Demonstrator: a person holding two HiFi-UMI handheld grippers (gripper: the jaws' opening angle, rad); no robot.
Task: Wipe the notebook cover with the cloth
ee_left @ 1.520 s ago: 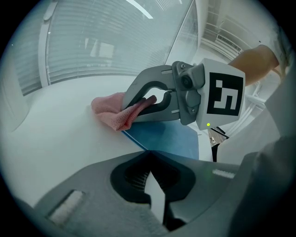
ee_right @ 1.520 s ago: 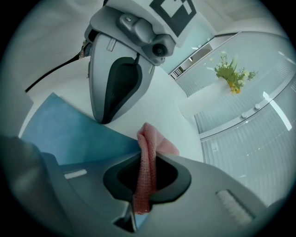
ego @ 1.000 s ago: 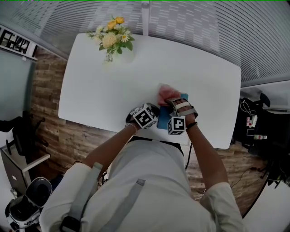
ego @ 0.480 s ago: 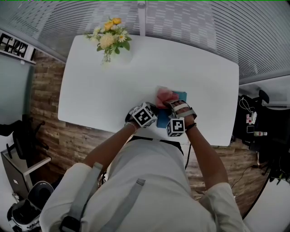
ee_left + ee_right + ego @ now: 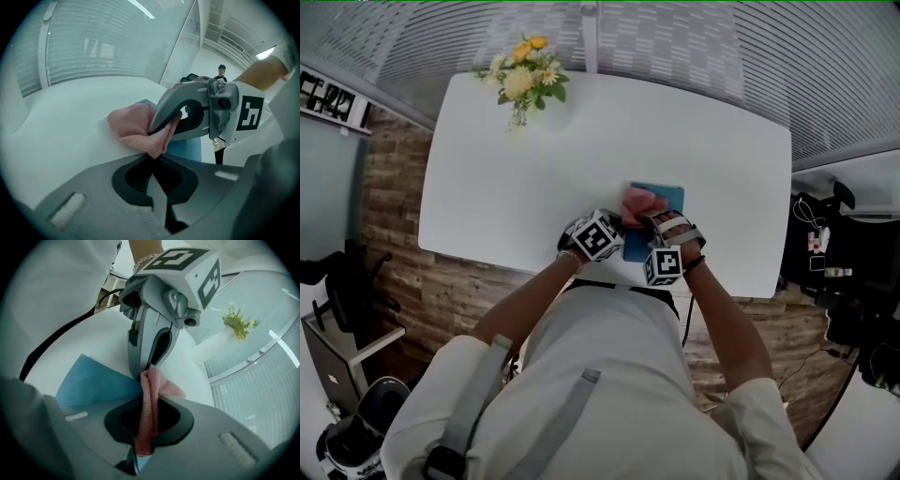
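The blue notebook (image 5: 667,200) lay flat near the near edge of the white table (image 5: 534,169), right of the middle, with both grippers bunched at its near-left corner. The right gripper (image 5: 147,401) was clamped on the pink cloth (image 5: 638,205): in the right gripper view a folded strip of it ran straight down between the jaws, and the loose part spilled out past the tips. From there the cloth rested on the left part of the notebook cover and hung over the cover's left edge onto the table. The left gripper (image 5: 154,161) came in from the left with its jaws together. Their tips touched the near corner of the cloth, right where the right gripper's tips bore down. Whether the left jaws pinched that corner or only met it could not be told. The cover's far and right parts showed bare blue beyond the cloth. A small bunch of yellow and white flowers (image 5: 523,77) stood at the far left corner of the table, well apart from the notebook.
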